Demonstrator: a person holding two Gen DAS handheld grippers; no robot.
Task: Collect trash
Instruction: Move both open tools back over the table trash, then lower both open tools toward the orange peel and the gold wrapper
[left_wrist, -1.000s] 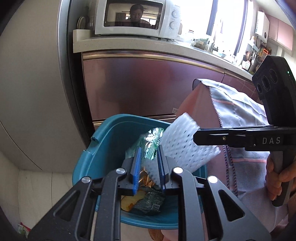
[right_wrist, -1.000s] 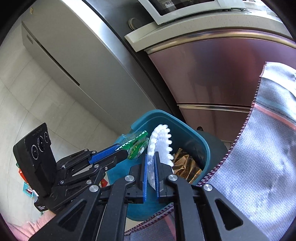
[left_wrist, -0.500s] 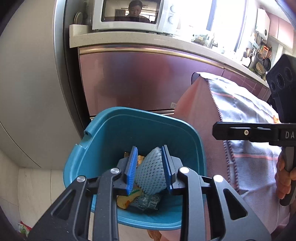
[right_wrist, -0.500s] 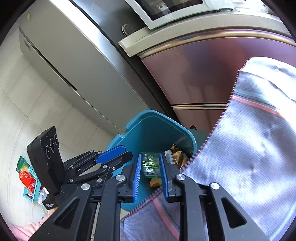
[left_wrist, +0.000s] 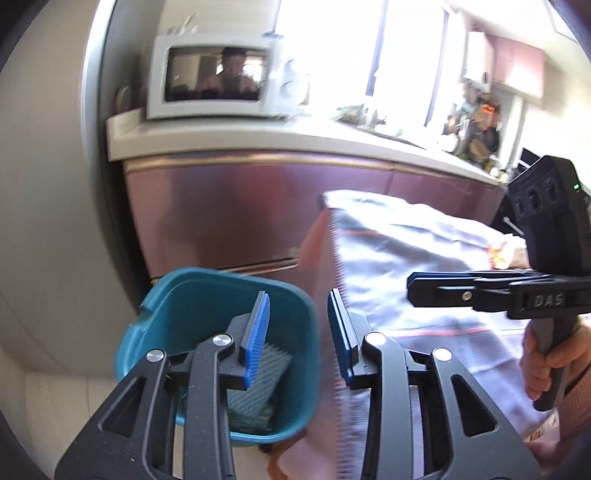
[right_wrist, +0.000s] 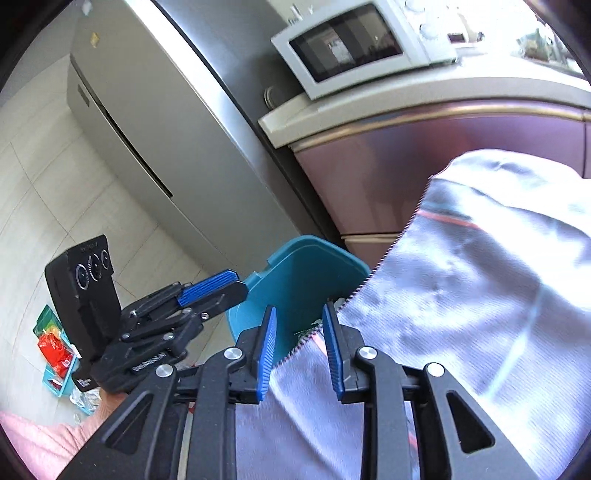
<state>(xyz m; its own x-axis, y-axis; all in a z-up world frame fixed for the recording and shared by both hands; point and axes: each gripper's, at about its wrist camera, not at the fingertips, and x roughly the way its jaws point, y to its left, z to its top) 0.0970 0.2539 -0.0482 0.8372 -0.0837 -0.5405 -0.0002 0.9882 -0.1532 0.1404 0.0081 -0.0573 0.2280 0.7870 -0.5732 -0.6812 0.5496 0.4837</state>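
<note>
Foam (left_wrist: 255, 384) (seemingly binned) below fingers (left_wrist: 258, 325)

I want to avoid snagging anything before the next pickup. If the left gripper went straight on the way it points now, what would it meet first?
Probably the near edge of the cloth-covered table, right beside the teal bin. The open left gripper aims at the gap between bin rim and cloth, so depth is uncertain.

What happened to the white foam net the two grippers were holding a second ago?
Both let go. The foam net dropped into the bin and lies there now. The jaws of the left gripper and the right gripper have just been opening, with nothing between them, and both pulled back from the bin. The bin, the microwave and the cloth stayed put.
</note>
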